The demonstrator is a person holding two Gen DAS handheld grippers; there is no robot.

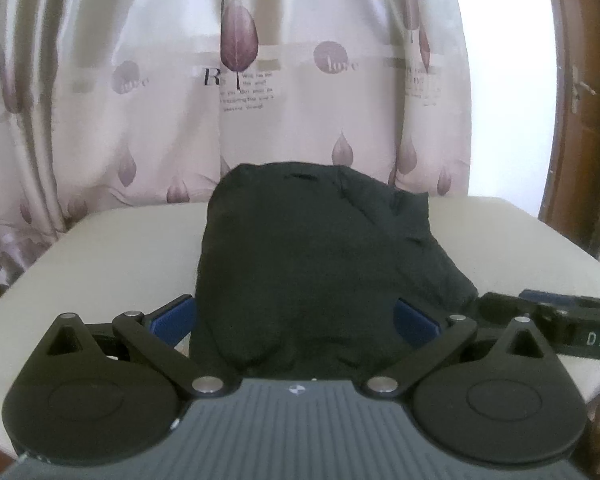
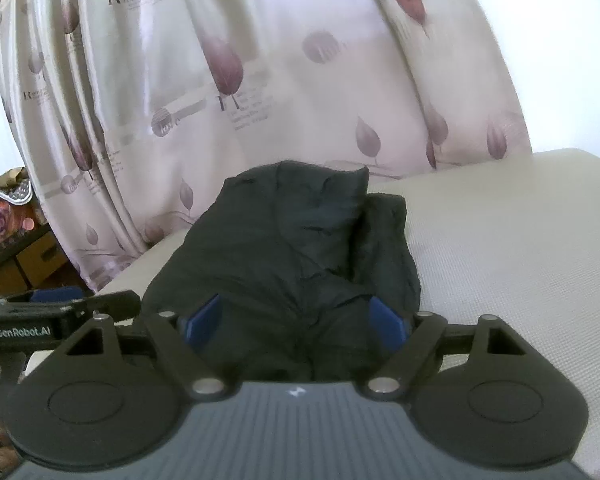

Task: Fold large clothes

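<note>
Garment [image 1: 320,260] on table [image 1: 99,256] | curtain [image 1: 139,80] behind; fingers [image 1: 171,318] spread

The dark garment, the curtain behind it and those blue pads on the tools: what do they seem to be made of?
Dark garment: soft matte cloth, probably a cotton knit; it creases and slumps without shine. Curtain: thin, satiny fabric, likely synthetic; its folds catch glossy highlights and light shows through. Blue pads: smooth and dull, perhaps rubber or plastic; the pictures cannot settle which.

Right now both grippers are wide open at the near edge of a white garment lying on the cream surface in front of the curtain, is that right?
Not quite: the garment is black, not white, as the left wrist view shows. The rest holds: left gripper and right gripper are open, on the cream surface before the curtain.
</note>
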